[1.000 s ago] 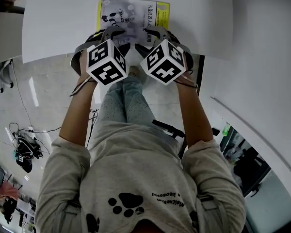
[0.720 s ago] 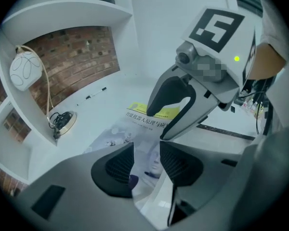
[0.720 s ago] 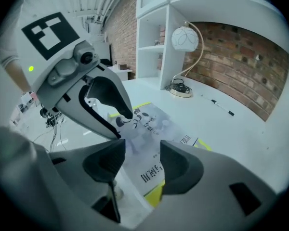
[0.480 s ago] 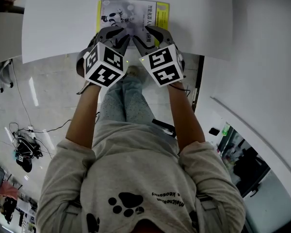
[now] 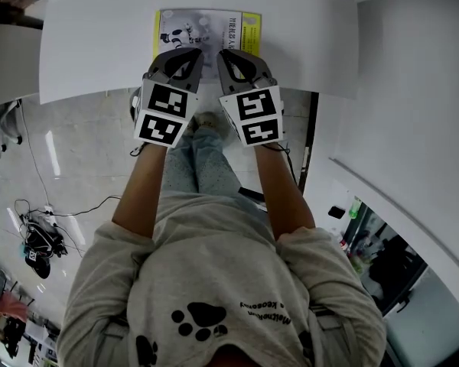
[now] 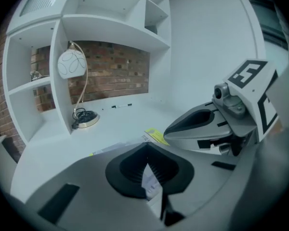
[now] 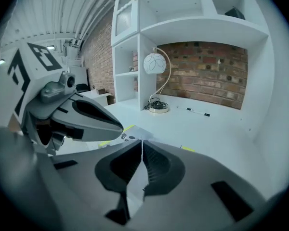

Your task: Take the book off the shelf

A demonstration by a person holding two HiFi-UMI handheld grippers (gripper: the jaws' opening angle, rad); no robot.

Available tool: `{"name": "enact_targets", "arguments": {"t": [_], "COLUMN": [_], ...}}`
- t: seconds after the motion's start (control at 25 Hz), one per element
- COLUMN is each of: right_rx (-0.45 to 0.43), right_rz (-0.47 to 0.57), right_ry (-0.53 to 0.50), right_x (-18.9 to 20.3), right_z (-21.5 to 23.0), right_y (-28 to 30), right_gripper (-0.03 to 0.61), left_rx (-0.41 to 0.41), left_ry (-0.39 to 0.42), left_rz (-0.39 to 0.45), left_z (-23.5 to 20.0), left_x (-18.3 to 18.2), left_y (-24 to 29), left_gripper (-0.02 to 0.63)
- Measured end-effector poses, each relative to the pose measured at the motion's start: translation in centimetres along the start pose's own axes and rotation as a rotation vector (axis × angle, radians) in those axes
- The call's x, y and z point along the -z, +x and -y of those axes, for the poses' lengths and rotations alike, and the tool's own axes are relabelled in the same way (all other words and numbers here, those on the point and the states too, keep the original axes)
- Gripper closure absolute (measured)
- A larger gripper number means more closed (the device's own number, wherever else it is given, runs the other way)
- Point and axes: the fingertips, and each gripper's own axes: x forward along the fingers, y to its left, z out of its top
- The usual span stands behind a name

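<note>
- The book (image 5: pixel 206 27) lies flat in the upper middle of the head view. Its yellow-edged cover faces up, and it sits at the near lip of the white shelf (image 5: pixel 92 44).
- The left gripper (image 5: pixel 186 53) has its tips on the book's near edge, left of centre. Its jaws have just been closing, and its own view shows a strip of the printed cover pinched between the dark pads.
- The right gripper (image 5: pixel 233 53) sits just beside it on the same edge. Its jaws have just been closing too and are drawn almost together, and the thin edge of the book seems to run in between them.
- To my eye the grasp has just been made and the book has not yet come away from the shelf.
- The next move would be a steady pull towards the person with both hands in step. The book should stay level so the thin edge neither slips out nor bends.
- Both forearms (image 5: pixel 149 182) reach up the frame side by side, roughly parallel. The grippers tip down towards the shelf, with their marker cubes facing the head camera.
- A white globe lamp (image 6: pixel 70 64) stands well back in the alcove, clear of the pull.
</note>
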Motion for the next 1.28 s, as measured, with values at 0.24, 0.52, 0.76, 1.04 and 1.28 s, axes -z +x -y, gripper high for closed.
{"name": "enact_targets", "arguments": {"t": [0.24, 0.52, 0.76, 1.04, 1.28], "right_rx": [0.046, 0.106, 0.153, 0.190, 0.209], "right_rz": [0.075, 0.155, 0.245, 0.374, 0.448], "right_ry": [0.058, -0.006, -0.007, -0.018, -0.033], "right_x": [-2.0, -5.7, -9.1, -13.4, -15.6], "right_z": [0.6, 0.4, 0.1, -0.8, -2.4], "right_y": [-1.9, -4.8, -8.2, -13.3, -16.9], "right_gripper": [0.560, 0.561, 0.561, 0.561, 0.561], "left_rx": [-0.055, -0.111, -0.166, -0.171, -0.191], "left_ry": [-0.060, -0.067, -0.074, -0.052, -0.014], "left_rz": [0.086, 0.178, 0.271, 0.385, 0.471], "left_z": [-0.4, -0.6, -0.6, 1.5, 2.7], "left_x": [-2.2, -5.7, -8.8, -12.7, -15.1], "left_y": [-1.9, -5.0, -8.6, -12.9, -16.8], "left_gripper": [0.603, 0.604, 0.604, 0.604, 0.604]}}
